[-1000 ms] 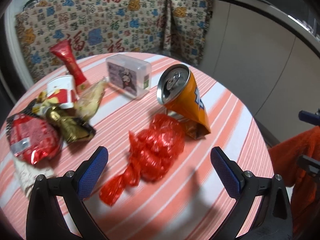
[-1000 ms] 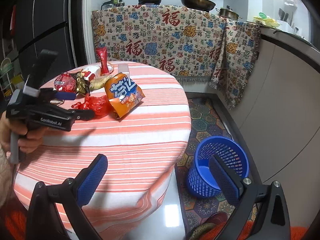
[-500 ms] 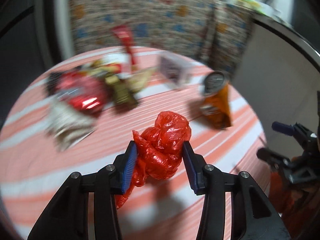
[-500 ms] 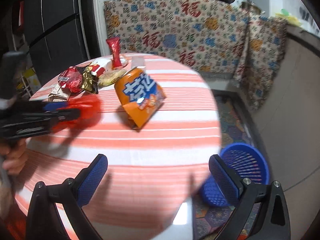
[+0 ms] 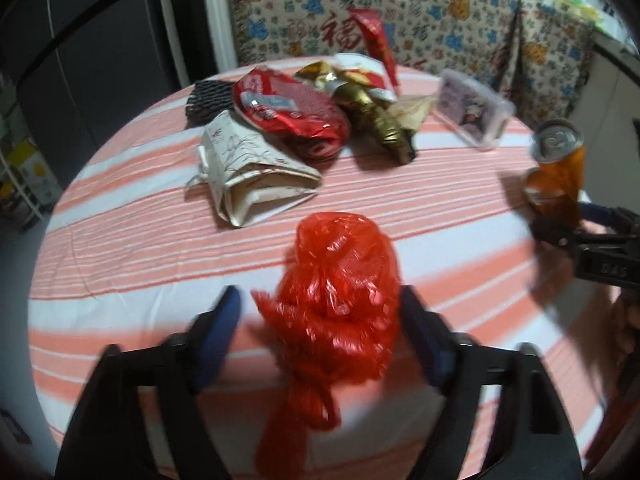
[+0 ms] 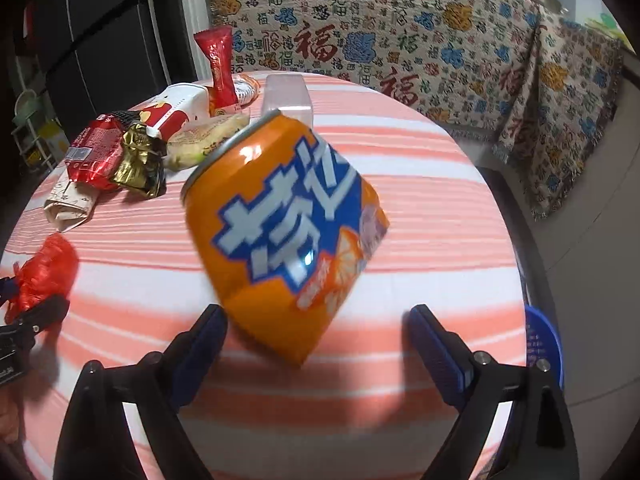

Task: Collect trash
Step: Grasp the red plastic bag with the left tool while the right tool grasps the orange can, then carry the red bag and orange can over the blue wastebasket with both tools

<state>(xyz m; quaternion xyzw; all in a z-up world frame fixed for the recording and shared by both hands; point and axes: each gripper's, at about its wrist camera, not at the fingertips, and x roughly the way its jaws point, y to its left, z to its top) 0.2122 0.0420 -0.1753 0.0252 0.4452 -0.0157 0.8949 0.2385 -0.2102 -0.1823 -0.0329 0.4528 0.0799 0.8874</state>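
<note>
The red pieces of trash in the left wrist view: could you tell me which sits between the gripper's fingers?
The crumpled red plastic bag; the red snack packet and upright red wrapper sit across the table.

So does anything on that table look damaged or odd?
Yes: the orange can is crushed flat at its lower end and leans tilted on the striped cloth, between the open right tongs. Nothing looks spilled around it.
</note>
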